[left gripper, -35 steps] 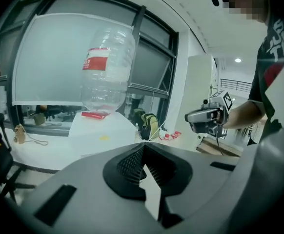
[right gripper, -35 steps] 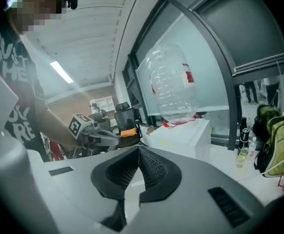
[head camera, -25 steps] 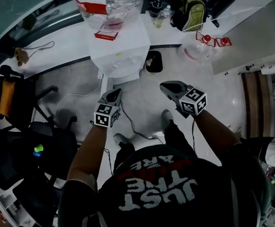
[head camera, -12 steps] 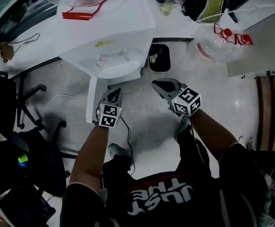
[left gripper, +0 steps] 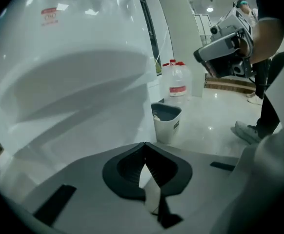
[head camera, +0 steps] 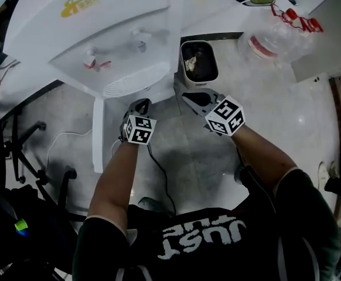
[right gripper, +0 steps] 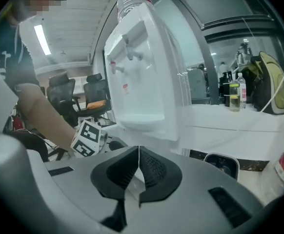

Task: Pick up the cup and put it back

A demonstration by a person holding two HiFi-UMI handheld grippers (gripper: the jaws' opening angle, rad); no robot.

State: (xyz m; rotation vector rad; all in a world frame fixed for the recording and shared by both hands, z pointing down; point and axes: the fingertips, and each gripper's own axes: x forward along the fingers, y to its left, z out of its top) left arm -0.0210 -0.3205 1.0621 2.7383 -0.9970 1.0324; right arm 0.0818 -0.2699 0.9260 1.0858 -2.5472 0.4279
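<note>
both jaws closed, nothing between them. left gripper (head camera: 140, 105) and right gripper (head camera: 189, 96) hang low in front of the water dispenser (head camera: 118, 45), near its drip tray (head camera: 136, 82). no cup shows in any view, so i can't tell where it is. risks: going in with jaws shut would likely knock the cup over instead of gripping it. bin (head camera: 201, 81) sits just beside the right gripper — easy to clip. cable (head camera: 159, 168) on the floor by the feet could snag.
</note>
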